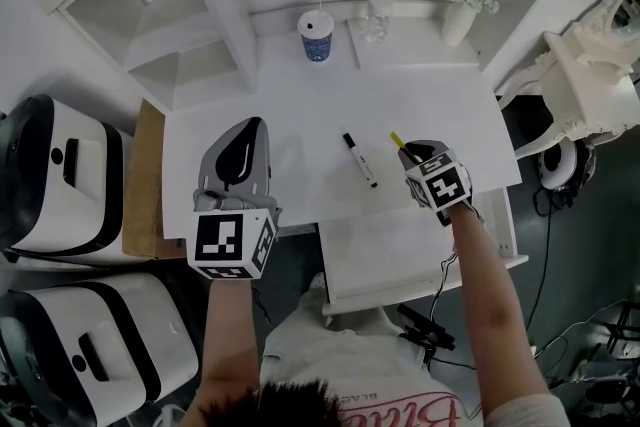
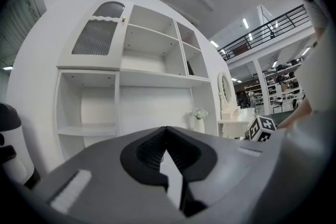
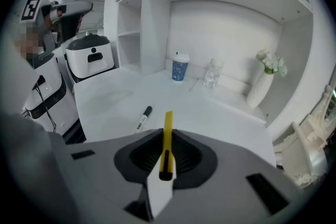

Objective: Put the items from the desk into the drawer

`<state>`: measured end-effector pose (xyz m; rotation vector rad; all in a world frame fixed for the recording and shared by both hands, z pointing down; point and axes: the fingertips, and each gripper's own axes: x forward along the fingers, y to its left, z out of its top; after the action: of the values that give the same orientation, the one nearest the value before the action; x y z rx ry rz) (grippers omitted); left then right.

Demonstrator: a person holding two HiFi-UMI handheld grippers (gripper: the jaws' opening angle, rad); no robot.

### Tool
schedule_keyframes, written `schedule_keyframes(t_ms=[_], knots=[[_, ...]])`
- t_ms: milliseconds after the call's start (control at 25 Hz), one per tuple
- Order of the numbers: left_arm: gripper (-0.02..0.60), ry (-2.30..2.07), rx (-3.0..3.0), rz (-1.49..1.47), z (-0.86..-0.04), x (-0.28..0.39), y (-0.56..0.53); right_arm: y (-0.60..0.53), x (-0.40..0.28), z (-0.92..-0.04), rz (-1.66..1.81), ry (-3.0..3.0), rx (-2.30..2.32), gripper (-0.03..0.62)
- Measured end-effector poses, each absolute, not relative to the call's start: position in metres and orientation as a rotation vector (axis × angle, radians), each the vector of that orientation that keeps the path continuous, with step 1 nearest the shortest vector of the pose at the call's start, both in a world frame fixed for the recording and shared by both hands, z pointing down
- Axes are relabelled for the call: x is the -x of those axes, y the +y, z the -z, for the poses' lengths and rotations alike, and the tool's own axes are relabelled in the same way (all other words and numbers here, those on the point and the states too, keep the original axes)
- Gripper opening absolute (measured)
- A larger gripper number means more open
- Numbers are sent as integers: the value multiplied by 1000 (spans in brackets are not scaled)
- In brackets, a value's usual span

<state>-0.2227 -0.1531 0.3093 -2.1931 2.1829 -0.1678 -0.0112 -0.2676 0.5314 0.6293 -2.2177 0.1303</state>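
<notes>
Right gripper (image 3: 167,132): jaws pinched on a thin yellow stick (image 3: 168,119) - pen or cutter, I can't tell which. The grip is on its near end and the rest pokes out past the tips.
Stick's axis: in line with the jaws, pointing far and a little left, nose tilted down toward the desk (image 1: 300,105).
Stick's place: held clear of the surface, over the desk's near right part.
Drawer (image 1: 380,255): pulled open below the desk's near edge, just near of the right gripper and lower, so by my reading the carry goes back toward the person and down.
Stick's look: slim, rigid, bright yellow, with a dark slot near the held end.
Left gripper (image 2: 167,131): jaws pressed together on nothing, held level over the near left corner, left of the drawer.
Black marker (image 1: 360,160): flat on the desk between the two grippers and nearer the right. Its long axis runs near to far, with a white barrel and a black cap at the far end.
Nearer hand: the right, for both drawer and marker.
</notes>
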Motion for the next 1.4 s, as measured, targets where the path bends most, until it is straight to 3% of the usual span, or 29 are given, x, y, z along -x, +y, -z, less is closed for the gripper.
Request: schedule_keyframes(t_ms=[800,1400], knots=[[9,1981,2266,14,-260,186,-162,-243,-25,-342,153,-2473,-1005,57],[9,1816,2367,-41,-247,127,-172,-207,-130,-277,238,-2436,-1408,57]])
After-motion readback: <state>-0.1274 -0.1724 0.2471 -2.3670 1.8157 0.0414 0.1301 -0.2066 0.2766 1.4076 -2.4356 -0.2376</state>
